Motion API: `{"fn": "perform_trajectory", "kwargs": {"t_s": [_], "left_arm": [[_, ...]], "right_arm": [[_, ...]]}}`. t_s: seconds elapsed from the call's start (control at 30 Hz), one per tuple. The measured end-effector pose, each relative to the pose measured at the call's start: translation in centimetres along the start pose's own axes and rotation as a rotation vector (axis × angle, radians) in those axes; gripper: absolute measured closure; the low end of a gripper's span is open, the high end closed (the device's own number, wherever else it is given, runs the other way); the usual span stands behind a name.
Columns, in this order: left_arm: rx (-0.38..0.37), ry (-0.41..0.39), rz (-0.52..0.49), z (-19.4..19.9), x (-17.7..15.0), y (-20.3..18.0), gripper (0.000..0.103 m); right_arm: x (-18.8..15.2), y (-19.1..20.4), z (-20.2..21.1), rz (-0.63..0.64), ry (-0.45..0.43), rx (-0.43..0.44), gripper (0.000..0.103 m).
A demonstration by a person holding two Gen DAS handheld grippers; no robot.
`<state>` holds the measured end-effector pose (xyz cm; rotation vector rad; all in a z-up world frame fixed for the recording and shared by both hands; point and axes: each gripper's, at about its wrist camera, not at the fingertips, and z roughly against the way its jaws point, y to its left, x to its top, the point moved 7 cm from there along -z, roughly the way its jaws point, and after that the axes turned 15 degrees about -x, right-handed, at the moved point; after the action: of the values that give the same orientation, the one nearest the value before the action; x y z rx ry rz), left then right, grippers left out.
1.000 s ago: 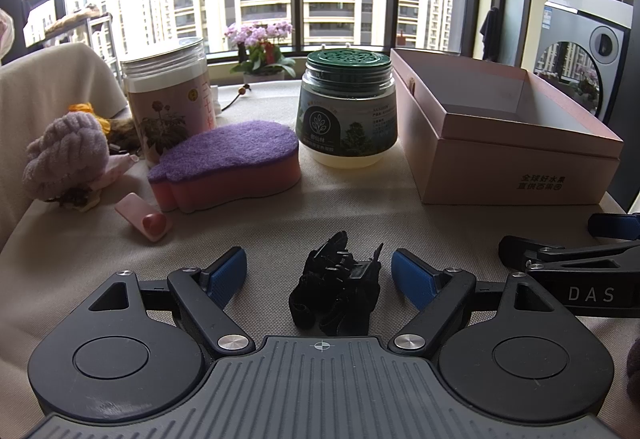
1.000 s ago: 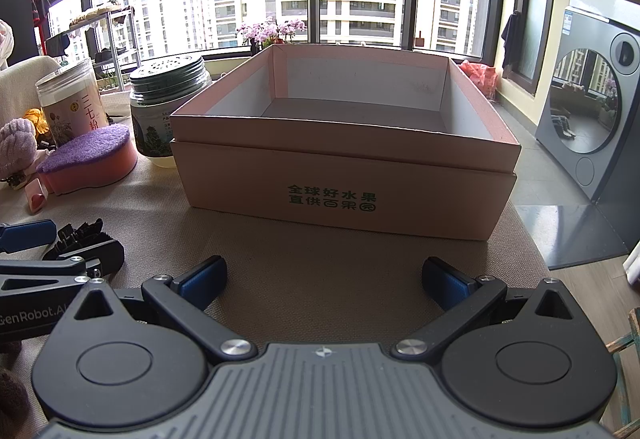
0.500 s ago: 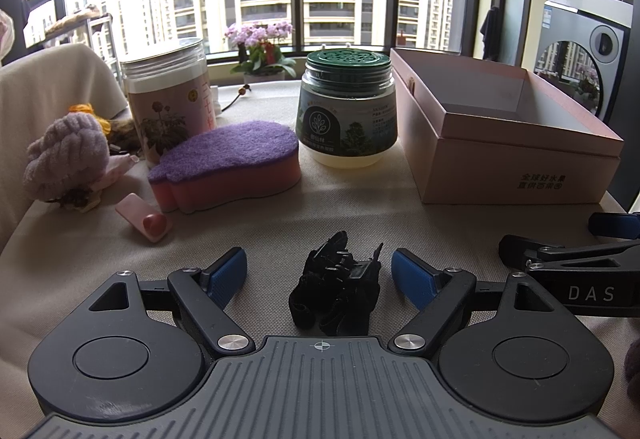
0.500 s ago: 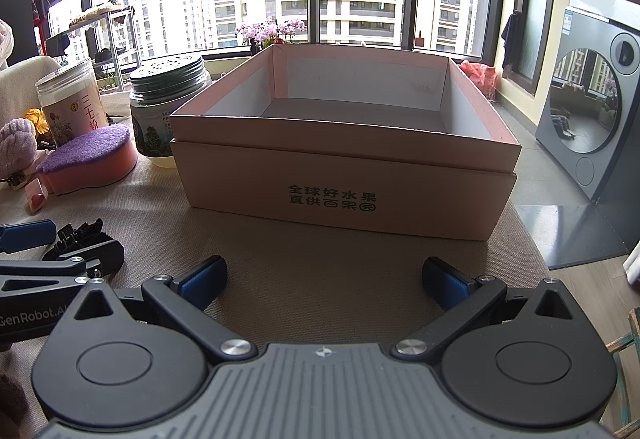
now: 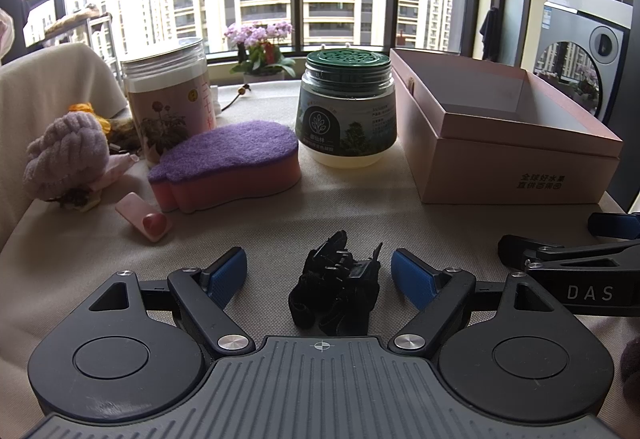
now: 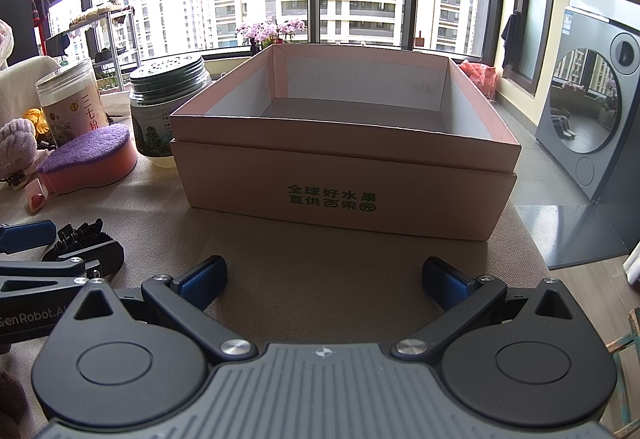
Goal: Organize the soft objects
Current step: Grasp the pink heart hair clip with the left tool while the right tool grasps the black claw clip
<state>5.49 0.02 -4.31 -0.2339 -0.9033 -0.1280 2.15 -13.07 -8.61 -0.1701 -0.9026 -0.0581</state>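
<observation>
Sorting has not begun: the box (image 6: 344,175) at frame centre looks empty. Both sets of fingers are spread and empty, left gripper (image 5: 319,271) astride a black clip (image 5: 334,291). Aim instead for the sponge (image 5: 226,163), centre-left on the counter (image 5: 280,223), squeezing gently.

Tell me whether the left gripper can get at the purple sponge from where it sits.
Probably yes: the left gripper is open, and only the black clip lies between it and the purple sponge.

Left gripper (image 5: 319,271) low and level, blue pads spread wide. Right gripper (image 6: 324,277) alongside at the same height, likewise wide apart, pointing forward. Nothing clamped in either.
</observation>
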Motion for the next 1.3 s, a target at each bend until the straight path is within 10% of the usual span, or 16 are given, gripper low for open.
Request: {"fn": "perform_trajectory", "kwargs": {"t_s": [0.3,0.4,0.77,0.93,1.03,1.23,1.3], "left_arm": [[-0.249,0.034,-0.157,3.5,-0.9,-1.7,0.019],[-0.243,0.020,-0.172,5.4,-0.5,-0.4,0.019],[-0.095,0.006,0.261,2.1,3.3,12.5,0.020],[-0.102,-0.008,0.206,0.5,3.8,13.0,0.023],[-0.073,-0.004,0.113,0.6,3.3,12.3,0.057],[-0.108,-0.025,0.080,2.2,2.4,12.8,0.081],[-0.134,-0.020,0.086,2.8,2.3,12.8,0.082]], "right_arm": [[0.3,-0.3,-0.3,0.069,0.069,0.061,0.000],[0.2,-0.1,-0.2,0.086,0.078,0.068,0.000],[0.1,1.4,0.3,0.137,0.056,0.114,0.000],[0.2,3.4,1.6,0.206,0.013,0.170,0.002],[0.5,6.1,3.4,0.251,-0.040,0.259,0.003],[1.6,11.9,5.1,0.255,-0.045,0.434,0.019],[1.7,13.4,4.7,0.270,-0.016,0.441,0.048]]}}
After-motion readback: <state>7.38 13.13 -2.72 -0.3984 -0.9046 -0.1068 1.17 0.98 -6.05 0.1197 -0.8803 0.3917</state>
